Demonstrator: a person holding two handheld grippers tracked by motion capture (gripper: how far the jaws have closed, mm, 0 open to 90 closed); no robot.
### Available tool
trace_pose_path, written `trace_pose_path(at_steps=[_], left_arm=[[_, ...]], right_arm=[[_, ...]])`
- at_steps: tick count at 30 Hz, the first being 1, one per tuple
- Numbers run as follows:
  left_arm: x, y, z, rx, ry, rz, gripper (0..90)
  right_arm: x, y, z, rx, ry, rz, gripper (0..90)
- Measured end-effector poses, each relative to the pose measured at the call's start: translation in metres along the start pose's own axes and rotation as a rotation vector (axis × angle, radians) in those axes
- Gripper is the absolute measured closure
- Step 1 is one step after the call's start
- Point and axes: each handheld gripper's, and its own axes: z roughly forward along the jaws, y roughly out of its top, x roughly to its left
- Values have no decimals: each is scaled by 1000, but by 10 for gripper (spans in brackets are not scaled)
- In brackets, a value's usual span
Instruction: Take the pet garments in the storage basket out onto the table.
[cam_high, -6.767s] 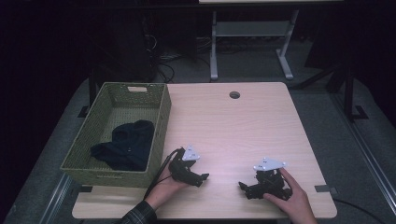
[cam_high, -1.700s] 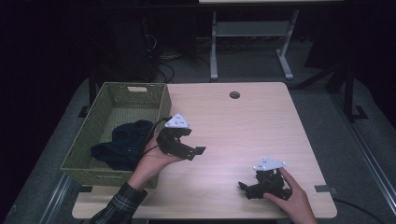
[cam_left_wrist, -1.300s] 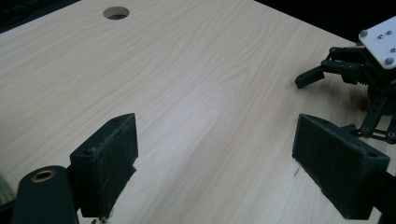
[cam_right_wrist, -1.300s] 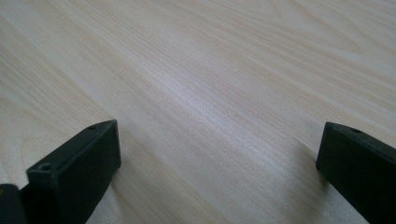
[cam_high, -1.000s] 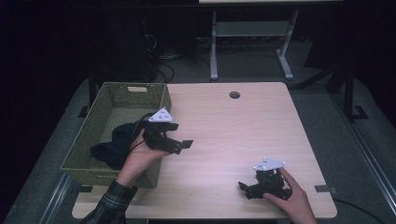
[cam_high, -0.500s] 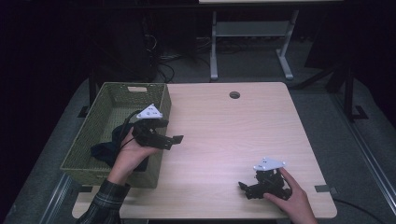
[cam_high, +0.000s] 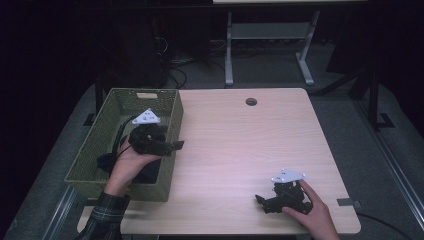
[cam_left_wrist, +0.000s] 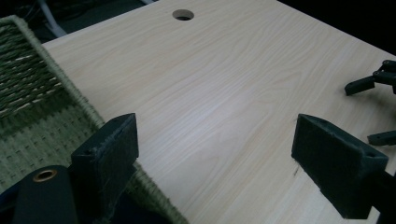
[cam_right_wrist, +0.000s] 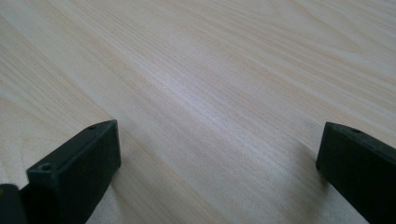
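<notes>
High view: left hand-held gripper (cam_high: 172, 145) is hovering wide-jawed over the green basket (cam_high: 170, 172) rim, above the dark cloth (cam_high: 106, 161) inside; right hand-held gripper (cam_high: 260, 201) is resting wide-jawed on the bench (cam_high: 240, 145).

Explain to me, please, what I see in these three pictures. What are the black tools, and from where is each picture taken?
A person sits at a wooden table and holds a hand tool in each hand: a gripper with two black fingers that open and close. The high view looks down from above. In it the left gripper hangs over the right rim of a green woven basket, and the right gripper rests low near the table's front edge. A dark cloth lies in the basket.

The other two pictures come from small cameras riding on the grippers. Each looks along its own fingers. Both pairs stand wide apart with bare wood between them, so nothing is held.
</notes>
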Motion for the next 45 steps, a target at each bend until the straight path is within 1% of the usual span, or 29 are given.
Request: trace_pose_path(at_steps=[8,12,13,18,21,26,30,31,33,35,36,38,39,40,43,45], left_arm=[[12,-6,-7,1,25,-24,143],[20,-9,-10,11,42,-20,142],[21,-10,-11,7,46,-34,142],[29,-15,-16,22,70,-30,142],[33,-18,-18,25,83,-41,142],[41,-23,-21,47,104,-39,142],[49,-29,-24,62,126,-51,142],[50,-30,-24,61,132,-59,142],[54,-32,-25,67,137,-63,142],[56,-35,-25,73,142,-75,142],[58,-36,-25,78,149,-71,142],[61,-39,-25,90,158,-77,142],[63,-40,-26,97,164,-75,142],[64,-42,-25,101,168,-87,142],[70,-47,-25,122,185,-93,142],[73,-49,-23,140,190,-89,142]], right_arm=[[0,0,0,1,0,0,0],[0,0,0,1,0,0,0],[0,0,0,1,0,0,0],[0,0,0,1,0,0,0],[0,0,0,1,0,1,0],[0,0,0,1,0,1,0],[0,0,0,1,0,0,0],[0,0,0,1,0,0,0],[0,0,0,1,0,0,0],[0,0,0,0,0,0,0],[0,0,0,0,0,0,0],[0,0,0,-2,-1,-4,0],[0,0,0,1,0,2,0],[0,0,0,1,0,1,0],[0,0,0,0,0,0,0],[0,0,0,1,0,1,0]])
